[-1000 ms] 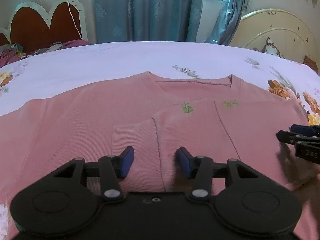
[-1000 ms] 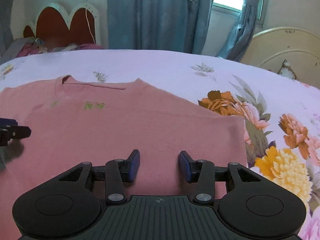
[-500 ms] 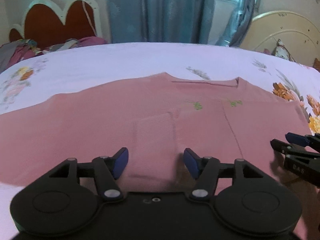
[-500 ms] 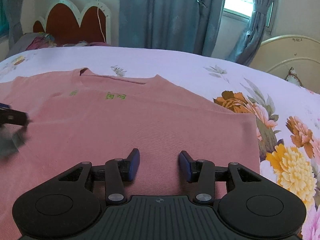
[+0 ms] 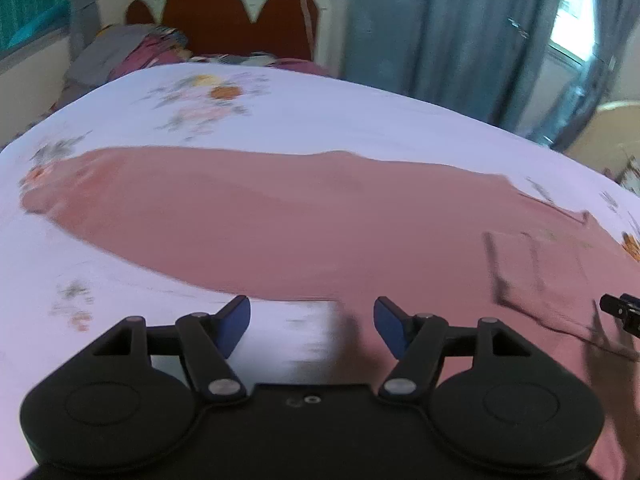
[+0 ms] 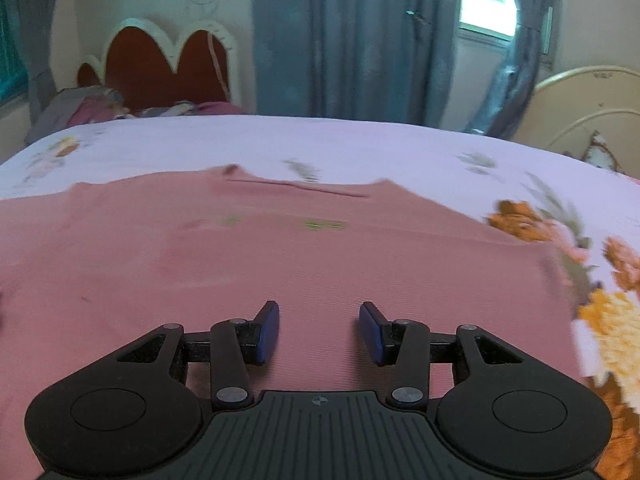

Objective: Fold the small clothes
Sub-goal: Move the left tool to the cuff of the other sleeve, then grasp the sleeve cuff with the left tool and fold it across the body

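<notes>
In the left wrist view the left gripper hangs over the near edge of the pink sweater, which lies spread on the floral bedsheet; its jaws are opening with nothing between them; the right gripper's tip shows at the right edge. In the right wrist view the right gripper hovers above the sweater's body, jaws parted and empty; the neckline points toward the curtains.
</notes>
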